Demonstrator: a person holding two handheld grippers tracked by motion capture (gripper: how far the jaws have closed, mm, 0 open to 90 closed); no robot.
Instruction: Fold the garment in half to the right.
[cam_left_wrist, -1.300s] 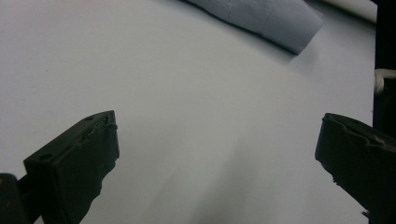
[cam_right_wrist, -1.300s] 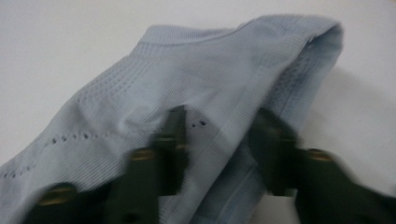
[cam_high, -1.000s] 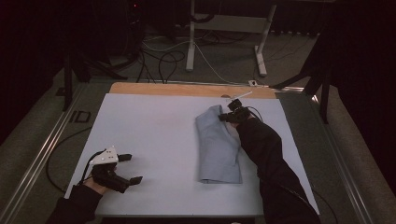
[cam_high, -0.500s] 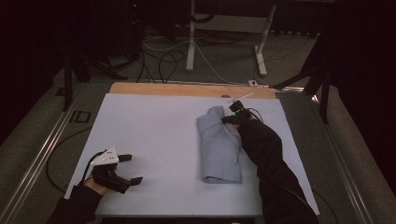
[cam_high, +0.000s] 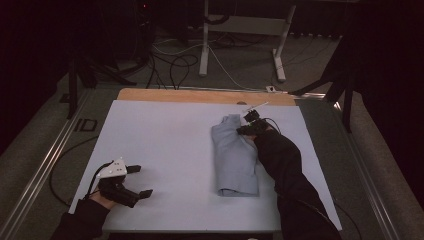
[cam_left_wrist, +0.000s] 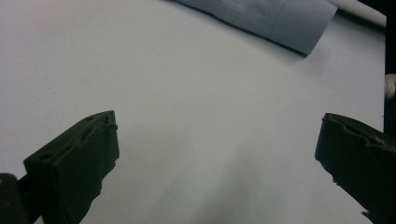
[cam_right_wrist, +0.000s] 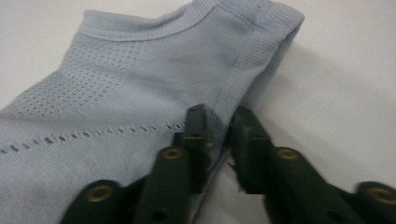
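Garment: a light blue knit top (cam_high: 234, 157), folded into a long strip, lies on the right half of the white worktop (cam_high: 165, 140), running from near the far edge toward the person.
Right tool (cam_high: 245, 129): at the far end of the garment, its jaws nearly together and pinching the ribbed edge (cam_right_wrist: 243, 88) of the fabric between them.
Why held there: the ribbed hem is a firm, doubled seam, so a grip on it likely carries the whole layer instead of stretching the thin mesh panel (cam_right_wrist: 88, 88); it looks like the start of another fold or a pull to straighten the strip.
Left tool (cam_high: 142, 181): rests at the near left of the worktop, well apart from the garment, jaws wide apart and holding nothing.
Why parked: probably waiting clear of the cloth so it does not drag it; its own camera looks across bare worktop at the garment's near corner (cam_left_wrist: 299, 28).
Writing: no brand, label or tag can be read on the garment, the tools or the worktop.
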